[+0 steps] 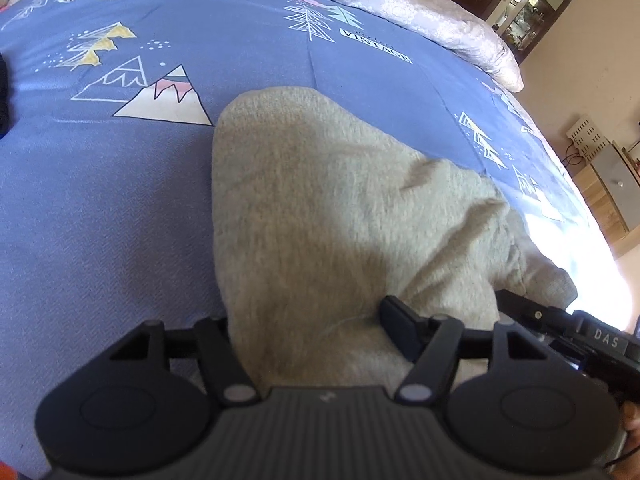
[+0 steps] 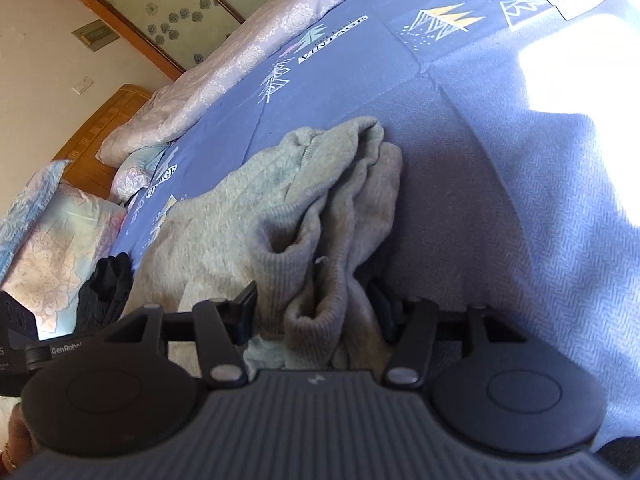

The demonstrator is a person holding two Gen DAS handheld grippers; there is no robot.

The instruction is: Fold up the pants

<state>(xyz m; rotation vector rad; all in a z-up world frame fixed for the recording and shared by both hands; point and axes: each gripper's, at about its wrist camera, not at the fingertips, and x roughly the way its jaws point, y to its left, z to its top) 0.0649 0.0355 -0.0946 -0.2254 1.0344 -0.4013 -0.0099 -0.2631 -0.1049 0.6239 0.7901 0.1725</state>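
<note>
The grey-beige knit pants [image 1: 320,208] lie on the blue printed bedspread [image 1: 100,208]. In the left wrist view my left gripper [image 1: 316,340] has its jaws around a broad stretch of the fabric, which fills the gap between the fingers [image 1: 400,324]. In the right wrist view the pants [image 2: 312,200] are bunched, and my right gripper [image 2: 316,312] has its jaws closed around the ribbed cuff end [image 2: 304,280]. The right gripper's body [image 1: 592,344] shows at the lower right of the left wrist view.
A pale floral quilt [image 1: 420,12] lies rolled along the bed's far side. Pillows [image 2: 60,232] and a black garment [image 2: 108,284] lie at the left of the right wrist view. A wooden headboard [image 2: 104,120] and cabinet [image 1: 612,188] stand beside the bed.
</note>
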